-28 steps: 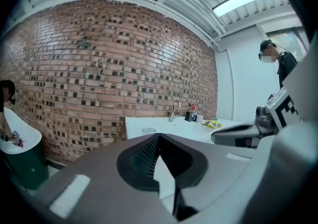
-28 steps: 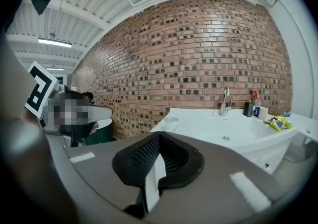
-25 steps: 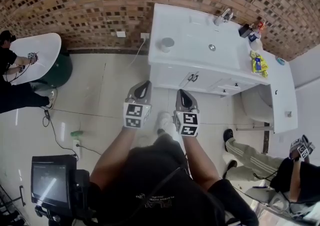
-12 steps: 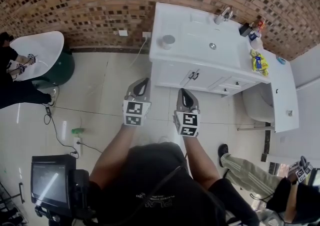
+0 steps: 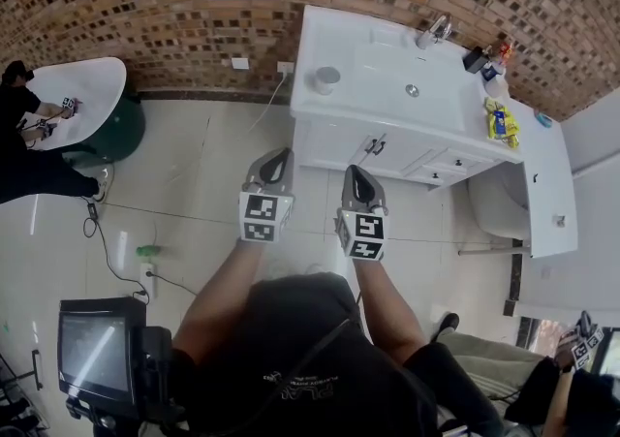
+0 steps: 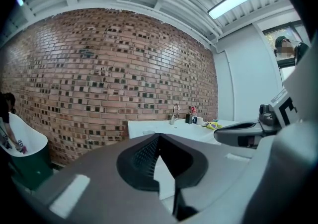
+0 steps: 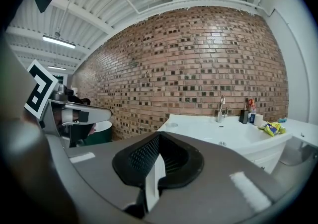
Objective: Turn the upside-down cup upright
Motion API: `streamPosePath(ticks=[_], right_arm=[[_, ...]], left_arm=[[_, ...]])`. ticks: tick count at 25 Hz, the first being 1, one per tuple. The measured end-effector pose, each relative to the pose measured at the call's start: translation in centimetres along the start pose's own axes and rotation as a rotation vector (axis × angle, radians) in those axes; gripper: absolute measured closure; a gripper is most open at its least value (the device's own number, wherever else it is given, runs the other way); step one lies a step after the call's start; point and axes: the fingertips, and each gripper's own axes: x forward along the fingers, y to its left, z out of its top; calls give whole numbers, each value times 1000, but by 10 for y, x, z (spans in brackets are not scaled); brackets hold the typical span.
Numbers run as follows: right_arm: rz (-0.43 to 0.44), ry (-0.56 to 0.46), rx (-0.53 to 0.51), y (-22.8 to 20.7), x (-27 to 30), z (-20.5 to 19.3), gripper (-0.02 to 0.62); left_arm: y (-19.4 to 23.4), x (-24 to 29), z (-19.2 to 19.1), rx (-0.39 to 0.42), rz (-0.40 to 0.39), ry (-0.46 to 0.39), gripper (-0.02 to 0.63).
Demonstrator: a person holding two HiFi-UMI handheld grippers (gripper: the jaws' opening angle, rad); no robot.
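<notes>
The upside-down cup point(image 5: 326, 79) is a small grey-white cup standing mouth down on the left part of the white vanity top point(image 5: 378, 72). It also shows small and faint as the cup point(image 6: 149, 132) in the left gripper view and the cup point(image 7: 172, 124) in the right gripper view. My left gripper point(image 5: 274, 167) and right gripper point(image 5: 357, 183) are held side by side over the tiled floor, well short of the vanity. Both are shut with nothing in them. Their tips meet in the left gripper point(image 6: 158, 136) and right gripper point(image 7: 159, 136) own views.
A faucet point(image 5: 434, 31), bottles point(image 5: 484, 61) and a yellow packet point(image 5: 500, 121) sit on the vanity. A white basin point(image 5: 77, 99) with a person stands far left. A monitor point(image 5: 95, 348), a floor cable point(image 5: 116, 270) and another person point(image 5: 572, 372) are nearby.
The person's legs at the lower right have moved off toward the corner. The view has shifted slightly. Both grippers stay shut and nearly still.
</notes>
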Motion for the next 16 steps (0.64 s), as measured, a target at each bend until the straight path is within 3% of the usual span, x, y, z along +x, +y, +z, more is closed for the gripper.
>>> streamPosePath(ticks=[16], right_arm=[[31, -12, -15, 17, -2, -4, 584]], left_arm=[[2, -12, -6, 8, -3, 9, 609]])
